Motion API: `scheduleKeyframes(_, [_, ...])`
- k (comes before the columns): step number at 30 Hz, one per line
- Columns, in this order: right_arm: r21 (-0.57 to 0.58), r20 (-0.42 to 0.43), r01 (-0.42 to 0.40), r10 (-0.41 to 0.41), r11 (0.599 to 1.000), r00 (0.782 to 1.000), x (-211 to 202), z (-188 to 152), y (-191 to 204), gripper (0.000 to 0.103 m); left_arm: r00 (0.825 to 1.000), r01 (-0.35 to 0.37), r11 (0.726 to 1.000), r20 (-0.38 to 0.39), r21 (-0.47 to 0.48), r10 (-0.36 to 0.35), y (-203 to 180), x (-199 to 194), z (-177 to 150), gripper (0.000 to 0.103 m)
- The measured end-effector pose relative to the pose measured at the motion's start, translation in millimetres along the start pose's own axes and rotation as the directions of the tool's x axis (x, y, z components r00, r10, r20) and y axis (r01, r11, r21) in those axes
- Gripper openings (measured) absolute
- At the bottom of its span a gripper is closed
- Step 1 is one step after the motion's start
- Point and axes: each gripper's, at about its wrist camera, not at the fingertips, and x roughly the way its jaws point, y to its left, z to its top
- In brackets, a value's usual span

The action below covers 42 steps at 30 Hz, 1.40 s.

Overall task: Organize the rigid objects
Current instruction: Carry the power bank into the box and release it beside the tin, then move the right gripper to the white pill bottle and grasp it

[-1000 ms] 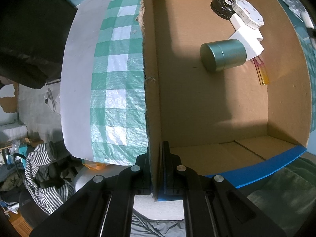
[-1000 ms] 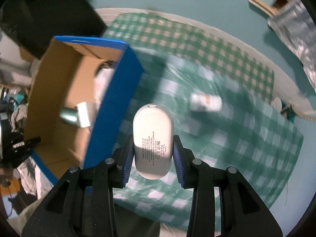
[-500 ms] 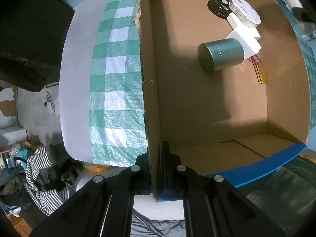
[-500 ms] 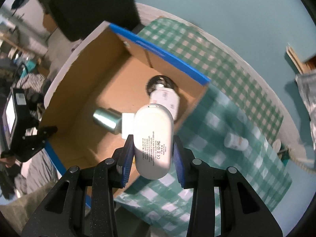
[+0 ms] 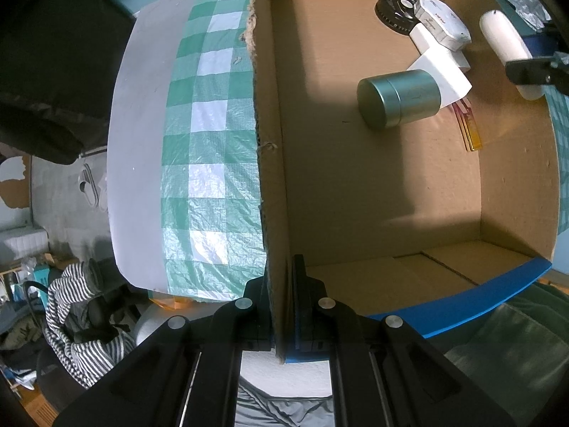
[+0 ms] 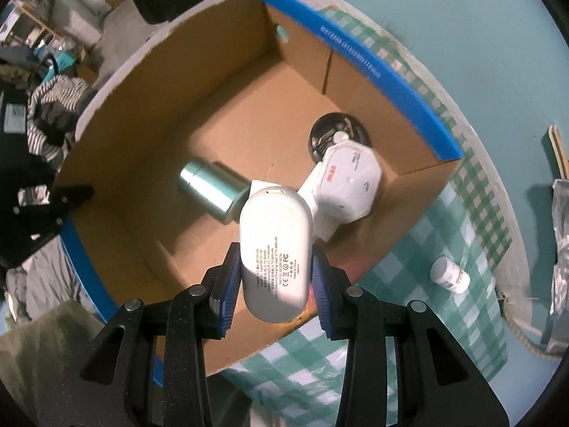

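Note:
My right gripper (image 6: 275,277) is shut on a white oval power bank (image 6: 274,249) and holds it above the open cardboard box (image 6: 177,106). The power bank also shows in the left wrist view (image 5: 505,49) over the box's far side. My left gripper (image 5: 281,295) is shut on the box's side wall (image 5: 270,178). Inside the box lie a green metal tin (image 5: 398,101), a white octagonal box (image 5: 441,23), a white block (image 5: 444,74), a black round disc (image 5: 394,9) and an amber strip (image 5: 469,131).
A small white pill bottle (image 6: 450,274) lies on the green checked tablecloth (image 6: 444,249) to the right of the box. The cloth also shows left of the box in the left wrist view (image 5: 209,142). Striped clothing (image 5: 74,320) lies below the table edge.
My right gripper has carried the power bank from over the tablecloth to above the box's inside. The power bank has come into the left wrist view. My left gripper still holds the box wall.

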Motion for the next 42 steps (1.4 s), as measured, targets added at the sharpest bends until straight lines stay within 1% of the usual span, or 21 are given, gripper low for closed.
scheduleKeyframes(5, [-0.012, -0.013, 0.003, -0.004, 1.000, 1.000, 4, -2, 3, 0.037, 1.000, 0.001, 1.000, -0.001, -0.005, -0.001, 1, 0, -1, 0.005])
scheduleKeyframes(19, [-0.015, 0.013, 0.010, -0.010, 1.000, 1.000, -8, -2, 1, 0.037, 1.000, 0.000, 1.000, -0.003, -0.011, 0.000, 0, 1, -4, 0.005])
scheduleKeyframes(21, [-0.013, 0.020, 0.010, -0.010, 1.000, 1.000, -11, -3, 0, 0.041, 1.000, -0.001, 1.000, -0.003, -0.010, 0.001, 1, 1, -4, 0.005])
scheduleKeyframes(23, [-0.006, 0.032, 0.011, -0.011, 1.000, 0.999, -15, -5, -2, 0.048, 1.000, 0.000, 1.000, -0.003, -0.011, 0.000, 1, 1, -4, 0.005])
scheduleKeyframes(25, [0.006, 0.043, 0.014, -0.014, 1.000, 0.999, -20, -5, -5, 0.050, 1.000, -0.001, 1.000, -0.003, -0.009, 0.001, 0, 1, -4, 0.005])
scheduleKeyframes(28, [0.016, 0.061, 0.010, -0.011, 1.000, 0.998, -27, -8, -9, 0.051, 1.000, -0.002, 1.000, -0.003, -0.009, 0.002, 0, 1, -5, 0.005])
scheduleKeyframes(32, [0.050, 0.089, 0.005, -0.009, 0.999, 0.996, -39, -12, -20, 0.058, 1.000, -0.002, 1.000, -0.003, -0.008, 0.002, 1, 1, -5, 0.005])
scheduleKeyframes(34, [0.067, 0.096, 0.012, -0.018, 0.998, 0.995, -43, -16, -26, 0.059, 1.000, -0.002, 1.000, -0.003, -0.008, 0.002, 0, 1, -5, 0.005])
scheduleKeyframes(39, [0.114, 0.099, 0.028, -0.039, 0.993, 0.994, -48, -23, -48, 0.060, 1.000, -0.002, 1.000, -0.005, -0.005, 0.002, -1, 1, -6, 0.005])
scheduleKeyframes(42, [0.152, 0.092, 0.035, -0.049, 0.988, 0.995, -47, -29, -64, 0.064, 1.000, -0.003, 1.000, -0.005, -0.006, 0.003, -1, 1, -6, 0.005])
